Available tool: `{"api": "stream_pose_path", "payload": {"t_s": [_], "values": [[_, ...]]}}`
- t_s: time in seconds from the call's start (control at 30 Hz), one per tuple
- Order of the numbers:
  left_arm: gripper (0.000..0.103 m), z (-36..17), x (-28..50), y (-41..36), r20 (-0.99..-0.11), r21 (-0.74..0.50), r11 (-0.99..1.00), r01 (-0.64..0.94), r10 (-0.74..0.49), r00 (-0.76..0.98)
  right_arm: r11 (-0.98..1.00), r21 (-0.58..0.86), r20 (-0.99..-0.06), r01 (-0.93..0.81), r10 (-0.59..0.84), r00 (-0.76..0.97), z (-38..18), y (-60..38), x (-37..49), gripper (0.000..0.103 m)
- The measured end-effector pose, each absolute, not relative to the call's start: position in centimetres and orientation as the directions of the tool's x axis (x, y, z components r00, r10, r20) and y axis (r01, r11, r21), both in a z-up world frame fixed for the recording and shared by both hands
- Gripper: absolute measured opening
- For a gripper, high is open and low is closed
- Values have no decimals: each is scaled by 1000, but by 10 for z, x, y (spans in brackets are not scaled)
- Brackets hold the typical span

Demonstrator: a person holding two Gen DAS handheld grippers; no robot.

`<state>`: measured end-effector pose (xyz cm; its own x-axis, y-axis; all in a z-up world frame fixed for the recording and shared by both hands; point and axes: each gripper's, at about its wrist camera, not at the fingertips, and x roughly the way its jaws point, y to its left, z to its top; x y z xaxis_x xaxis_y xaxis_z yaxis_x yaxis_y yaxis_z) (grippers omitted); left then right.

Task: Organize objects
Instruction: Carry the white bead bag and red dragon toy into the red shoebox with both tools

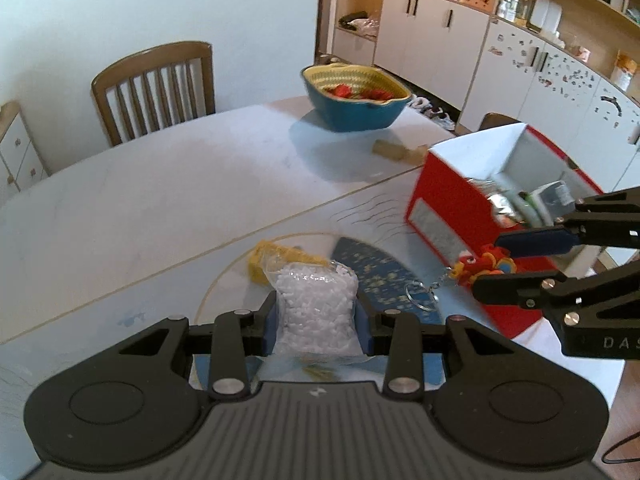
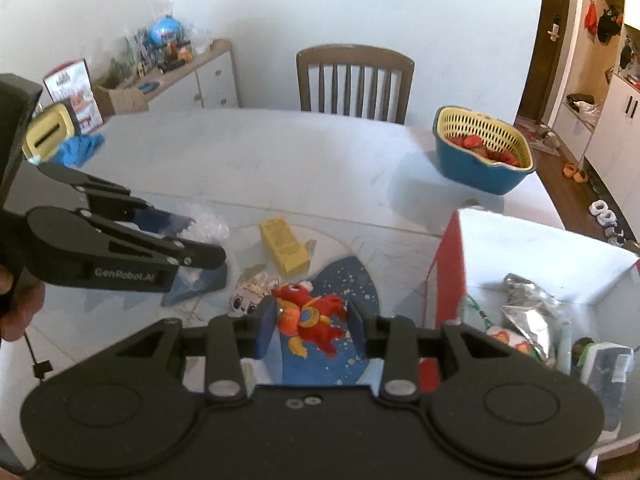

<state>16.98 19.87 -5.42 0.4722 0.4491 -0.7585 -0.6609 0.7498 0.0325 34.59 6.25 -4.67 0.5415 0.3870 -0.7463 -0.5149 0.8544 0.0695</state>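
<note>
left gripper (image 1: 320,316): clamped on pellet bag (image 1: 316,308), left of red box (image 1: 452,208)
right gripper (image 2: 312,320): gripping red toy (image 2: 312,316) beside box
worktop (image 1: 160,200): bare stretch behind box

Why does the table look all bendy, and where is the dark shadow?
Left wrist view: the fisheye lens curves the table edge and cupboards; a soft shadow lies under the basket. Right wrist view: the same bending, shadow left of the basket.

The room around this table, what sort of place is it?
Most likely a home dining room: a wooden dining chair at the table, white storage cabinets under cluttered shelves, and shoes on the floor.
</note>
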Motion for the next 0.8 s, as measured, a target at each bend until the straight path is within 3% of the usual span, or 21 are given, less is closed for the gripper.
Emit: {"api": "stream_pose_path", "payload": {"t_s": [0.43, 0.8], "values": [[37, -13, 222, 151, -733, 45, 790, -612, 442, 517, 872, 106, -702, -478, 406, 585, -9, 0, 341, 36], [37, -22, 295, 125, -737, 79, 805, -588, 444, 509, 892, 100, -681, -441, 384, 623, -4, -73, 361, 36]]}}
